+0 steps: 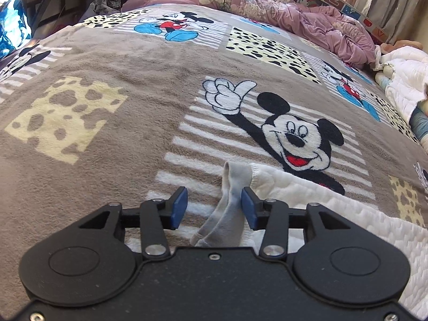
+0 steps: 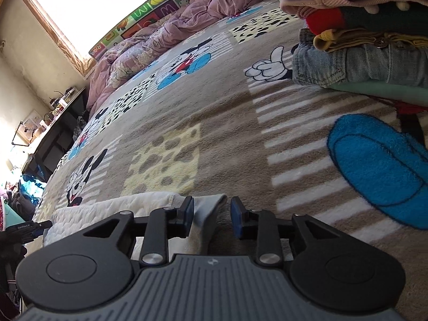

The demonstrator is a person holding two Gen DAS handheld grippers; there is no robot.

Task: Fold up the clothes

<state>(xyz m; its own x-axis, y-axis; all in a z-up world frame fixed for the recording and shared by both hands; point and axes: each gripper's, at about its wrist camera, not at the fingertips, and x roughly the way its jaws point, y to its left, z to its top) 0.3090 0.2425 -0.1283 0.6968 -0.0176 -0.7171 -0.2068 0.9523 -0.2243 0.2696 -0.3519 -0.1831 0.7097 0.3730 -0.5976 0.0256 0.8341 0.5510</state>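
A white quilted garment (image 1: 321,203) with grey ribbed cuffs lies on the Mickey Mouse blanket (image 1: 107,61) that covers the bed. In the left wrist view, my left gripper (image 1: 214,207) stands open just above the blanket. A grey cuff (image 1: 227,208) runs loosely between its blue pads (image 1: 178,207), close to the right one. In the right wrist view, my right gripper (image 2: 212,214) is open too. Another grey cuff (image 2: 207,208) at the end of the white garment (image 2: 107,208) lies between its pads, against the left one. Neither pair of pads squeezes the cloth.
A stack of folded clothes (image 2: 361,61), jeans near the bottom, sits on the blanket (image 2: 214,107) at the right. A crumpled pink duvet (image 1: 267,2) fills the far side of the bed. White bedding (image 1: 401,80) lies at the right edge. A dark desk (image 2: 53,133) stands beside the bed.
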